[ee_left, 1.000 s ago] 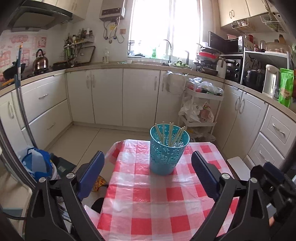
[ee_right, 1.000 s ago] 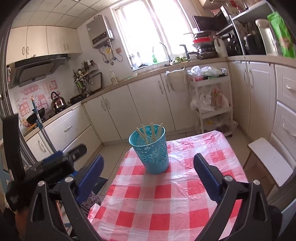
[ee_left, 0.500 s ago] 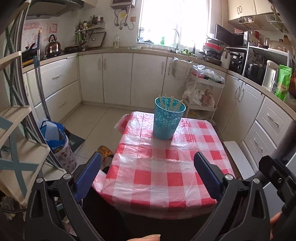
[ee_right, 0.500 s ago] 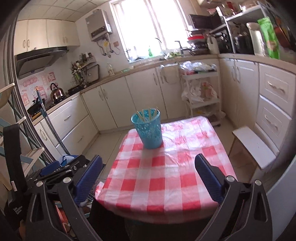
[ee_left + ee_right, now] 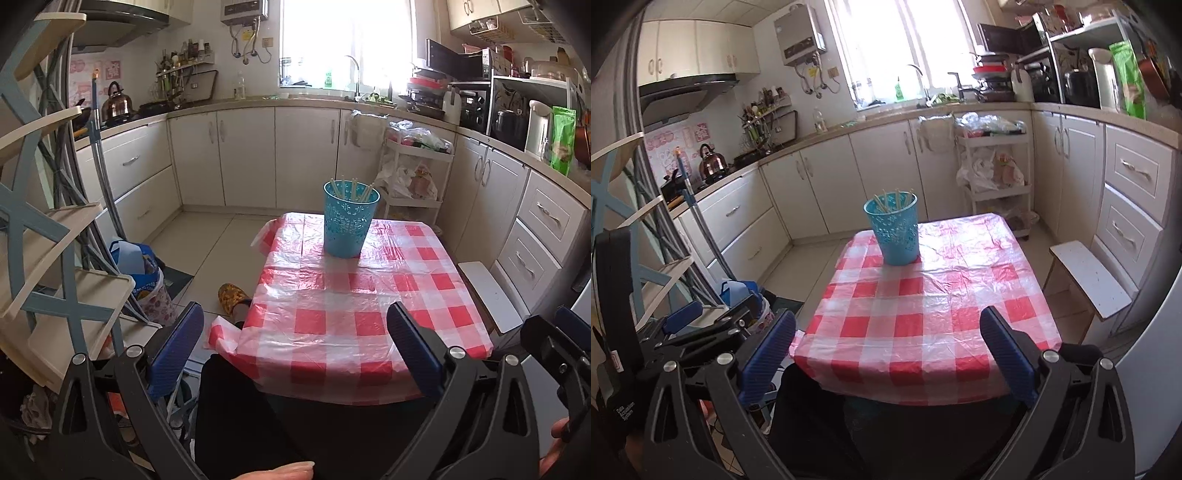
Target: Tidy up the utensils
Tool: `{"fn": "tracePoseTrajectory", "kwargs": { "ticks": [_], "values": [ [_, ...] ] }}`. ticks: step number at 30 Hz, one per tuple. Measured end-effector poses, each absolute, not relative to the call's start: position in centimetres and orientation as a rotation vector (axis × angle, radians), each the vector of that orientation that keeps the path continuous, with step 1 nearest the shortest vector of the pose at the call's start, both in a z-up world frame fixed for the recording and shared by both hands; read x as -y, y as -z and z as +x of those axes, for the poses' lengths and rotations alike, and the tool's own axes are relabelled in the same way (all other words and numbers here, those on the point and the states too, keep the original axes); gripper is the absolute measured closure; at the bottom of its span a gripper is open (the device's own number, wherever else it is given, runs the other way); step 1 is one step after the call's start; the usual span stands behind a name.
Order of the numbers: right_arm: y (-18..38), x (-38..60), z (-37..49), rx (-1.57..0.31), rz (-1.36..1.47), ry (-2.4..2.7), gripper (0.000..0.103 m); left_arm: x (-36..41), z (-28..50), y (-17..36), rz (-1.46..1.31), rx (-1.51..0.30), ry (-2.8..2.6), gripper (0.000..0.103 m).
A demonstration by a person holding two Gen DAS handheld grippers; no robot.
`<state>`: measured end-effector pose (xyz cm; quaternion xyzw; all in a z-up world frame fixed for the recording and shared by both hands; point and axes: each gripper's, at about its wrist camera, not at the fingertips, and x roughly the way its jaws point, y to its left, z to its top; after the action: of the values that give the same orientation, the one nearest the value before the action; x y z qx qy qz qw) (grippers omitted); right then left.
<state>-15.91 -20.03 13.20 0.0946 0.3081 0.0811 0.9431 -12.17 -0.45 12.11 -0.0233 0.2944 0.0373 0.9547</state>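
A blue perforated cup [image 5: 349, 223] stands at the far end of a small table with a red-and-white checked cloth [image 5: 354, 317]. Several pale chopsticks [image 5: 352, 190] stand upright in it. The cup also shows in the right wrist view [image 5: 895, 232], with the chopsticks [image 5: 892, 201] in it. My left gripper [image 5: 295, 350] is open and empty, held back from the table's near edge. My right gripper [image 5: 886, 350] is open and empty, also back from the near edge. The left gripper's body shows in the right wrist view [image 5: 701, 328] at the lower left.
White kitchen cabinets [image 5: 247, 155] run along the back and right walls. A white trolley with bags [image 5: 413, 173] stands behind the table. A folding shelf rack [image 5: 44, 236] and a blue bag [image 5: 136, 262] are on the left. A white stool [image 5: 1089, 280] stands to the table's right.
Both grippers have pulled back and away from the cup, from over the table to beyond its near edge. Both stayed open and empty.
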Motion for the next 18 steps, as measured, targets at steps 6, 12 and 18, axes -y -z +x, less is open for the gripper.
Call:
{"fn": "tracePoseTrajectory", "kwargs": {
  "ticks": [6, 12, 18],
  "values": [
    [-14.1, 19.8, -17.3, -0.604, 0.173, -0.183, 0.007, 0.5, -13.8, -12.7, -0.054, -0.577, -0.060, 0.008],
    [-14.7, 20.0, -18.2, -0.584, 0.177, -0.182, 0.007, 0.3, -15.0, -13.2, -0.063, -0.560, -0.052, 0.008],
    [-14.9, 19.8, -18.7, -0.579, 0.170, -0.190, 0.007, 0.0, -15.7, -13.4, -0.075, -0.553, -0.047, 0.008]
  ]
}}
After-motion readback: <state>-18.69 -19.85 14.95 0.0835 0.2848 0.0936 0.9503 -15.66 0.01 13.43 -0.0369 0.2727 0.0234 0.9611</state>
